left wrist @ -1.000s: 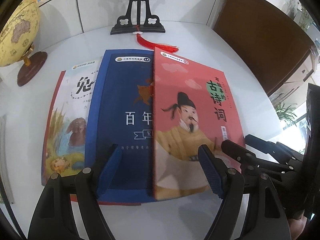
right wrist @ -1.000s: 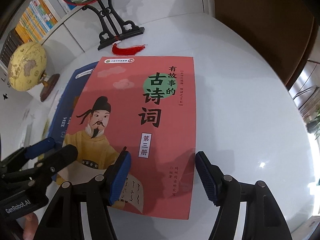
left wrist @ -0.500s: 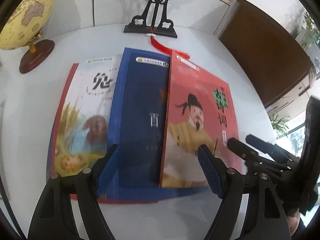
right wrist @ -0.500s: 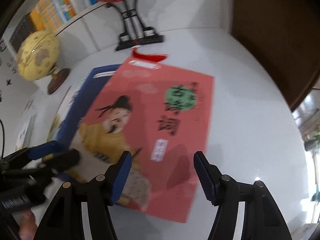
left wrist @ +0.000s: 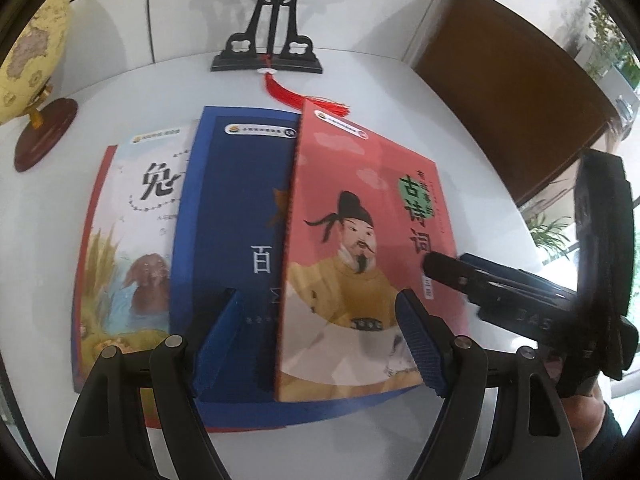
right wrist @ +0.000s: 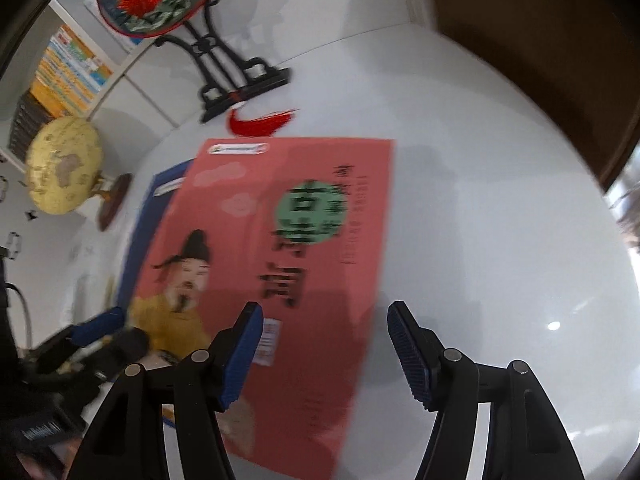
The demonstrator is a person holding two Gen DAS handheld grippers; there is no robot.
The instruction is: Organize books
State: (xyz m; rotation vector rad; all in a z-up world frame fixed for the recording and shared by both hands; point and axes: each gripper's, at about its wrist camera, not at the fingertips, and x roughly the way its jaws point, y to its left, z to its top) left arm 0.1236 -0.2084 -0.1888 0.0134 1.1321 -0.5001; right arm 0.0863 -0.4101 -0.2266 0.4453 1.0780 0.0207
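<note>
From the left wrist camera, the left gripper [left wrist: 320, 340] hangs with its blue-padded jaws spread wide and nothing between them. Directly ahead, three overlapping books lie flat on the glossy white table [left wrist: 120, 92]: the salmon-red poetry book with a robed scholar on its cover [left wrist: 360, 248] on top to the right, the dark blue book [left wrist: 236, 216] beneath it in the middle, and the pale illustrated book with a brown animal [left wrist: 128, 248] lowest on the left. The right gripper [left wrist: 444, 270] reaches in from the right, its tips over the salmon-red book's right edge. Beyond the books stands a black carved stand [left wrist: 268, 52] with a red tassel [left wrist: 304, 98]; a yellow globe [left wrist: 28, 60] sits far left.

From the right wrist camera, the right gripper [right wrist: 324, 354] is likewise wide open and empty, poised over the salmon-red book's [right wrist: 256, 248] right margin. The left gripper [right wrist: 116, 332] shows blurred at the left.
</note>
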